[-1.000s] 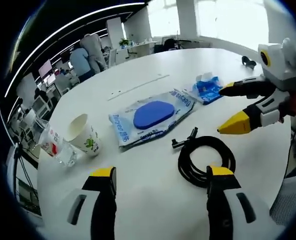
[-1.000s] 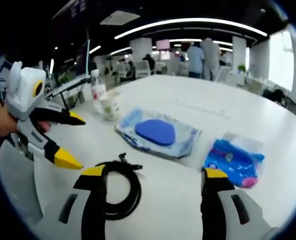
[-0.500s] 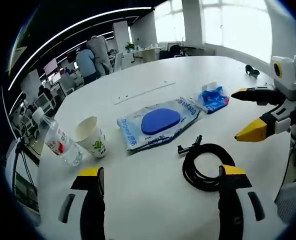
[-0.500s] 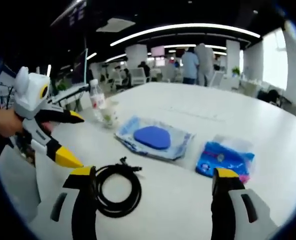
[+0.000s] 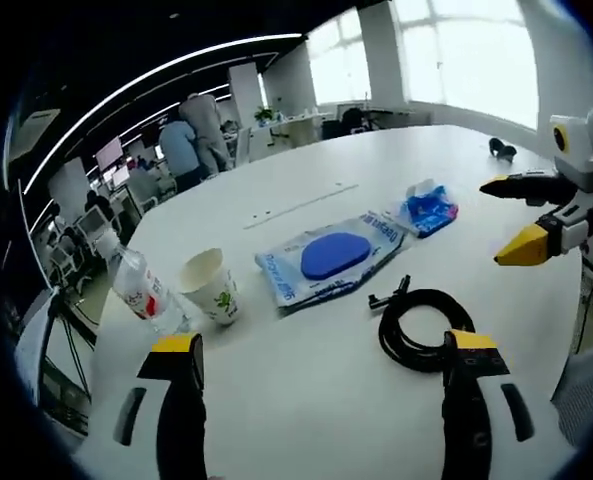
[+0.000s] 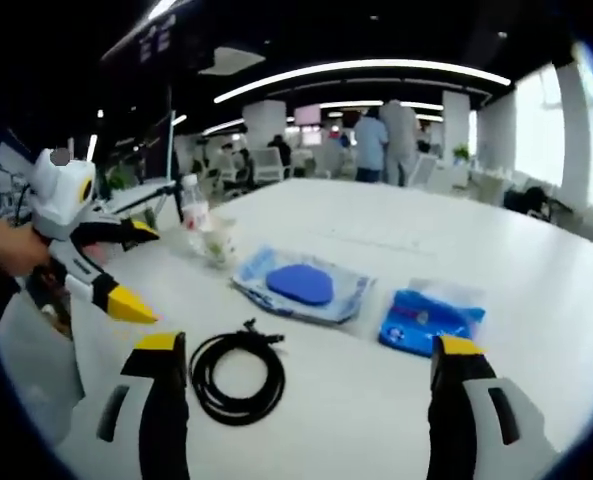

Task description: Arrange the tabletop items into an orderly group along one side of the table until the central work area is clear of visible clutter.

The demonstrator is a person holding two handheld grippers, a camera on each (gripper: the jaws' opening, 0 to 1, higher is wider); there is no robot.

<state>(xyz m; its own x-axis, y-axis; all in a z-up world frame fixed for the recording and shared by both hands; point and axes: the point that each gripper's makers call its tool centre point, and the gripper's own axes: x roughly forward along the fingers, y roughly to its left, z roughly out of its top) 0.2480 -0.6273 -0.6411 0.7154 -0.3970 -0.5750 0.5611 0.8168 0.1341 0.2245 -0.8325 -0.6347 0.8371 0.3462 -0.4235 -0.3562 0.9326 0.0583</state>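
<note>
Left gripper view, both tools point(image 5: 321, 350) point(image 6: 301, 352) spread wide, empty, paper cup point(image 5: 211, 285) upright, cable point(image 5: 421, 325) coiled.

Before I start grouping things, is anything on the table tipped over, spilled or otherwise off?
Nothing looks spilled or broken. The clear plastic water bottle leans in the left gripper view, but that may be lens distortion. The white paper cup stands upright and the black coiled cable is neatly looped.

Right gripper point(image 6: 309, 355) open above counter point(image 6: 536, 290); coiled cable point(image 6: 238, 372), blue pouch point(image 6: 303, 284), left gripper point(image 6: 138, 268) open.
</note>
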